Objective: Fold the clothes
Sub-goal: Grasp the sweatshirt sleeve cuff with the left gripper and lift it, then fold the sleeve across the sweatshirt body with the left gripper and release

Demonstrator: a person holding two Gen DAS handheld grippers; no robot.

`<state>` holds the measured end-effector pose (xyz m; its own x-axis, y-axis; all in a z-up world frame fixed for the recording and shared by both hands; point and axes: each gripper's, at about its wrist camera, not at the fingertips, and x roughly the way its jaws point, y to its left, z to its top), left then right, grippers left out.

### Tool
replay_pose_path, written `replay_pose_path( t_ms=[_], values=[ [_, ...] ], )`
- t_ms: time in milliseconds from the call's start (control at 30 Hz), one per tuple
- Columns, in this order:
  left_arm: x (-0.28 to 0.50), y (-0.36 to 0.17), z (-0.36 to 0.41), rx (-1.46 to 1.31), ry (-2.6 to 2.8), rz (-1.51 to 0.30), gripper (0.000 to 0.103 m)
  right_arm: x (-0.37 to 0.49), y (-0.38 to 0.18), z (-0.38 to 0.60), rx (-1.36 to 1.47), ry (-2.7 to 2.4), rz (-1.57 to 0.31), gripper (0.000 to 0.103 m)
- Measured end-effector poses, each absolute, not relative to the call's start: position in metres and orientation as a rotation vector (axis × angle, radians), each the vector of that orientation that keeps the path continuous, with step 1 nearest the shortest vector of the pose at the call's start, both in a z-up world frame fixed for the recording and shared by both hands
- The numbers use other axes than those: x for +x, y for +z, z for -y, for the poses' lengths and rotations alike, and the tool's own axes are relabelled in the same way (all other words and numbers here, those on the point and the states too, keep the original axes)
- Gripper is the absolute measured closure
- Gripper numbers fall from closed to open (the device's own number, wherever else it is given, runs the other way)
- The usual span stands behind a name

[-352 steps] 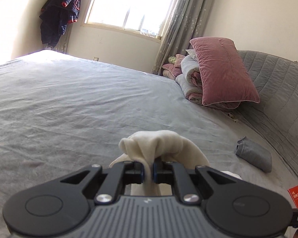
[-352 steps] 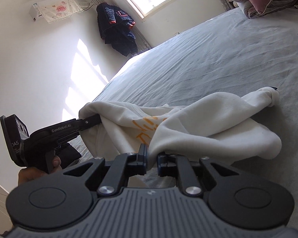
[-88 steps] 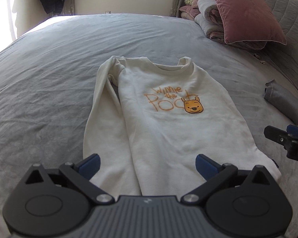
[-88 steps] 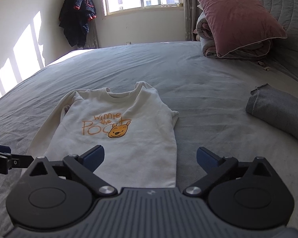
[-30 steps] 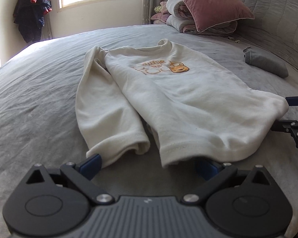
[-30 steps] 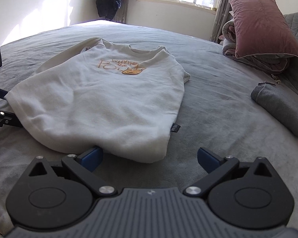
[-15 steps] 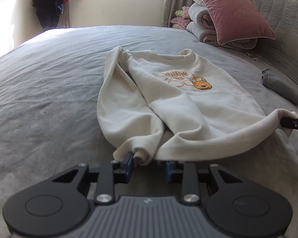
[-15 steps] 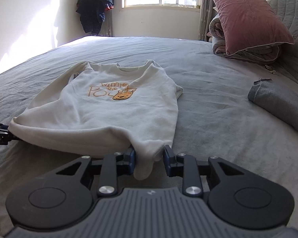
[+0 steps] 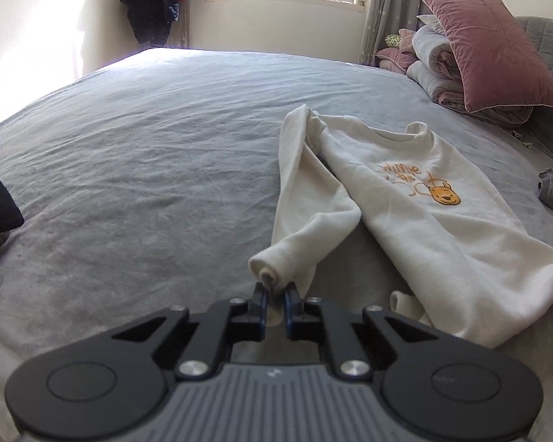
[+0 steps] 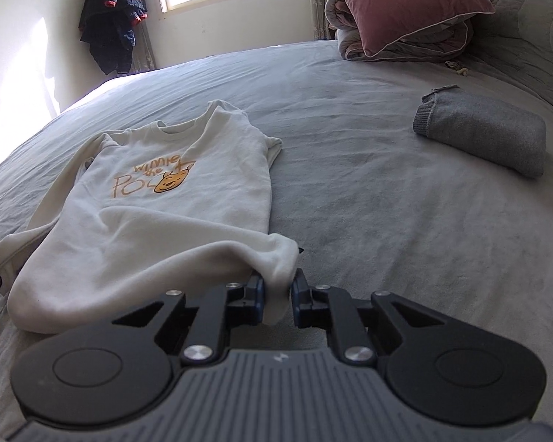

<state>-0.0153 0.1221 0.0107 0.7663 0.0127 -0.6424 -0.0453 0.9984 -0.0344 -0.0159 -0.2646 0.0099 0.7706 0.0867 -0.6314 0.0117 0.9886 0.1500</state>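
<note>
The cream long-sleeved sweatshirt with an orange bear print [image 9: 416,199] lies chest-up on the grey bedspread [image 9: 136,169], its long axis running away from both grippers, collar at the far end and hem nearest the jaws. The left gripper [image 9: 274,304] has just been closing and now pinches cream cloth at the near left end, where the sleeve cuff and hem corner bunch together; which layers sit between the pads cannot be told. The right gripper [image 10: 278,300] has likewise just been closing and pinches the near right hem corner, the cloth hanging in a fold between its jaws. With each hand at its own corner, the coming move likely turns on carrying the hem forward along that axis toward the collar. The left sleeve lies beside the body and could drag or twist under the fold. A folded grey knit garment [image 10: 486,134] rests well apart to the right, and a dusky pink velvet pillow [image 10: 405,3] on rolled bedding sits far beyond the collar; neither blocks the path.
</note>
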Motion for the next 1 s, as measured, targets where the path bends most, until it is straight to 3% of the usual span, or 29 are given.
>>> replay_pose_path(
  t_ms=[333,567,833,900,967,1000],
  values=[
    [0.022,0.061,-0.174,0.019,0.229,-0.589,0.099,-0.011,0.012,0.261,0.161,0.062,-0.705,0.088],
    [0.049,0.065,-0.205,-0.019,0.405,-0.55,0.099,-0.009,0.012,0.259,0.158,0.07,-0.709,0.088],
    [0.065,0.048,-0.219,-0.067,0.474,-0.623,0.097,-0.008,0.014,0.26,0.174,0.079,-0.717,0.087],
    [0.065,0.043,-0.217,-0.082,0.456,-0.651,0.088,-0.009,0.017,0.26,0.187,0.086,-0.716,0.08],
    [0.065,0.036,-0.214,-0.089,0.435,-0.688,0.064,-0.012,0.021,0.257,0.179,0.099,-0.709,0.079],
    [0.064,0.033,-0.212,-0.091,0.423,-0.704,0.062,-0.014,0.024,0.255,0.17,0.106,-0.703,0.076]
  ],
)
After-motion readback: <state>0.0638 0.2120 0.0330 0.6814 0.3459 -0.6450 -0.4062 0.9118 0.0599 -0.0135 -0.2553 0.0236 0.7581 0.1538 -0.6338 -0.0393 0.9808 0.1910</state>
